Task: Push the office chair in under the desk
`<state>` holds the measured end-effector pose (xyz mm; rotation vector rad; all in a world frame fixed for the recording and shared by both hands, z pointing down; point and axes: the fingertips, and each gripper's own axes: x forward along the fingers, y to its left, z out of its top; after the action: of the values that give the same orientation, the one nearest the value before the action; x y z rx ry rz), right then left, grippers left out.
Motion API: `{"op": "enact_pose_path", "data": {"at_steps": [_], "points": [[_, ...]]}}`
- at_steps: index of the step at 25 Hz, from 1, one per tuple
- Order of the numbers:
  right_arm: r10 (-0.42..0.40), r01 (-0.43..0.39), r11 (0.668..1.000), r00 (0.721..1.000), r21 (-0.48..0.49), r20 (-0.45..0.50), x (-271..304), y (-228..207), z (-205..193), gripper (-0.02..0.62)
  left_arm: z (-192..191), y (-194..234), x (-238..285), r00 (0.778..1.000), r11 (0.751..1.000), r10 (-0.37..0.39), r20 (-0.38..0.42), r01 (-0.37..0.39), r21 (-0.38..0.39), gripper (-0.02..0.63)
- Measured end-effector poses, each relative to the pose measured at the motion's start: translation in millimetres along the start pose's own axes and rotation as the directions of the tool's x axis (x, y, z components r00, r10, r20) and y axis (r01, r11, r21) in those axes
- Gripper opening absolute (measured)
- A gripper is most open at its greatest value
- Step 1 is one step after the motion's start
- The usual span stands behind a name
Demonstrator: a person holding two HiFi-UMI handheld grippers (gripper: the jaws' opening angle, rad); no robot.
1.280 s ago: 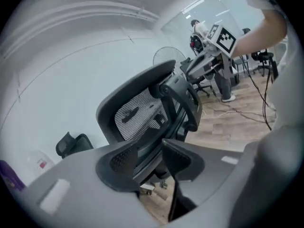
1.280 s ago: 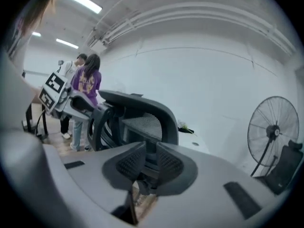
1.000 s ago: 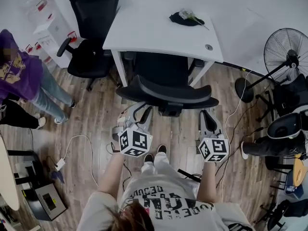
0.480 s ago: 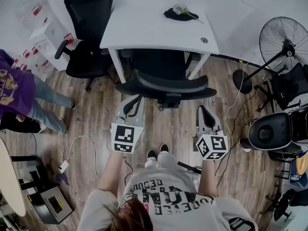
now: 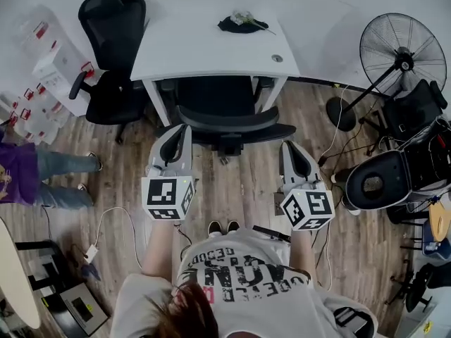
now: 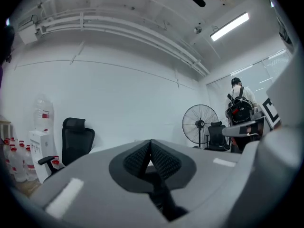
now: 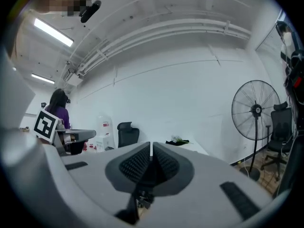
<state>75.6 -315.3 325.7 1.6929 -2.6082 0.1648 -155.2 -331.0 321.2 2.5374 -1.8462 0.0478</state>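
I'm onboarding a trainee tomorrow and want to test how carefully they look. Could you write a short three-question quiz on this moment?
1. True or false: the left tongs and the right tongs are both shut with nothing between them.
2. In the head view, what stands on the floor to the right of the white desk? A) a fan B) a ladder C) a bookshelf
3. Fill in: the office chair at the desk shows its ____ to the person.

Key: 1 true; 2 A; 3 backrest.
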Motion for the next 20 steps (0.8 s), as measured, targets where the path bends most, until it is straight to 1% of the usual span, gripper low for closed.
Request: {"op": "enact_pose_path", "data": {"at_steps": [3,6,9,12,14,17,20], "points": [[0.015,-0.015,1.000,1.000,0.025,0.016,-3.1,-3.4,20.0,0.028,25.5,-2.4,-1.9,0.999,1.000,0.026,0.047,-0.026,-0.014,0.012],[0.030,-0.032,0.999,0.999,0.033,0.033,-5.2,-8.1,38.8,0.028,45.4,-8.9,-3.3,0.996,0.999,0.036,0.082,-0.034,-0.029,0.012],[0.044,-0.046,0.998,0.998,0.039,0.047,-7.9,-11.0,55.1,0.028,55.2,-18.2,-4.9,0.995,0.999,0.041,0.090,-0.041,-0.007,0.012],[0.077,-0.081,0.995,0.995,0.055,0.065,-13.0,-7.0,65.3,0.028,60.5,-28.4,-10.3,0.995,0.999,0.042,0.092,-0.043,0.013,0.012],[0.090,-0.093,0.995,0.993,0.041,0.073,-14.3,-5.8,70.2,0.028,64.9,-32.4,-13.8,0.994,0.999,0.046,0.097,-0.047,0.016,0.012],[0.099,-0.099,0.995,0.992,-0.006,0.082,-9.5,-3.0,77.7,0.028,72.6,-29.0,-17.2,0.992,0.997,0.067,0.107,-0.069,0.017,0.012],[0.133,-0.132,0.991,0.988,-0.027,0.080,-7.1,6.6,80.9,0.028,74.6,-28.2,-22.5,0.991,0.997,0.078,0.108,-0.078,-0.008,0.012]]}}
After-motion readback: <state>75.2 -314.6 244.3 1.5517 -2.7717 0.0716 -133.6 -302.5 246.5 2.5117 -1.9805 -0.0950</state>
